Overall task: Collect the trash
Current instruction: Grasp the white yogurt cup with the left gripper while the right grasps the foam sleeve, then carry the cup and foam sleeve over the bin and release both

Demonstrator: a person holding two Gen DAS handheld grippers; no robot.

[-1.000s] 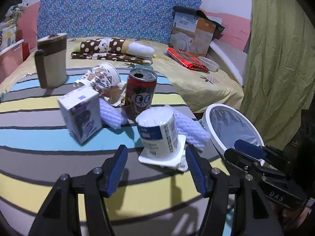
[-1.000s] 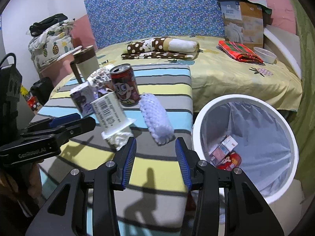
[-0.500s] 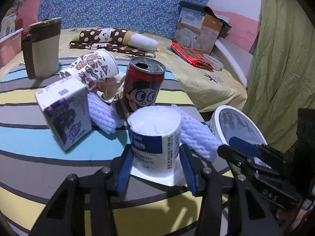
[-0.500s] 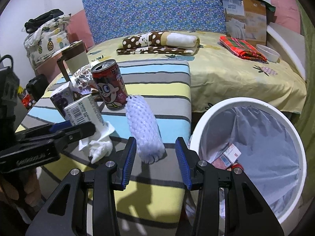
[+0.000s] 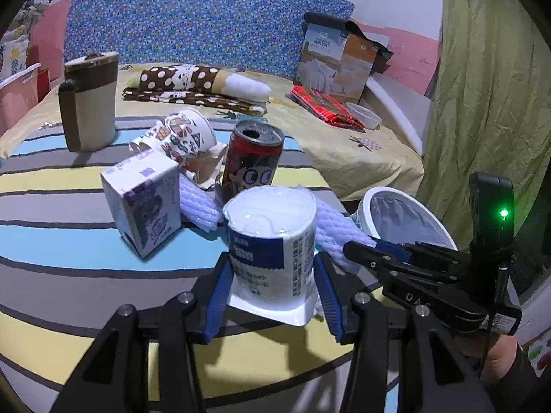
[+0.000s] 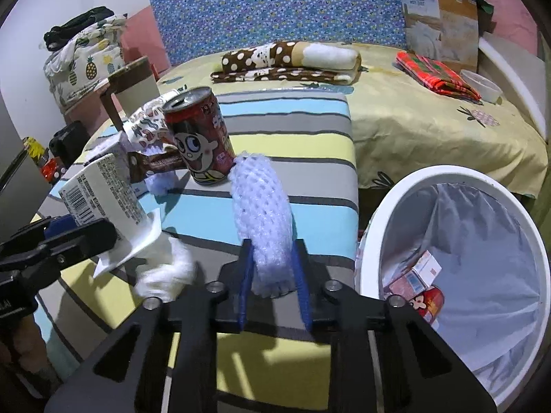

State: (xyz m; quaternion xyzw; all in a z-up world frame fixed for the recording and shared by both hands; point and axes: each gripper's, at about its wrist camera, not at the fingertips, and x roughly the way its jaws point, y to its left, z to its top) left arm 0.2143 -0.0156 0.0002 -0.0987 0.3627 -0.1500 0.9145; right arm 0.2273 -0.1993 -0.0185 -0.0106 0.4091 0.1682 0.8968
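My left gripper (image 5: 272,296) is shut on an upside-down white yogurt cup (image 5: 272,237) on the striped table; the cup also shows in the right wrist view (image 6: 103,189). My right gripper (image 6: 273,275) is shut on a white foam net sleeve (image 6: 261,213) lying on the table. Behind stand a red drink can (image 5: 253,161), a small purple-and-white carton (image 5: 143,199) and a patterned paper cup (image 5: 182,136) on its side. A crumpled white tissue (image 6: 165,272) lies by the cup. The white bin (image 6: 458,272), lined with a bag and holding some trash, stands right of the table.
A beige and brown mug (image 5: 89,101) stands at the table's far left. A brown wrapper (image 6: 158,163) lies by the can. Beyond the table is a bed with a spotted blanket (image 5: 193,84), a red cloth (image 5: 325,106) and a box (image 5: 339,58). A green curtain (image 5: 489,103) hangs at right.
Both grippers moved forward and closed: the left onto the yogurt cup, the right onto the foam sleeve. The cup now tilts in the right wrist view.
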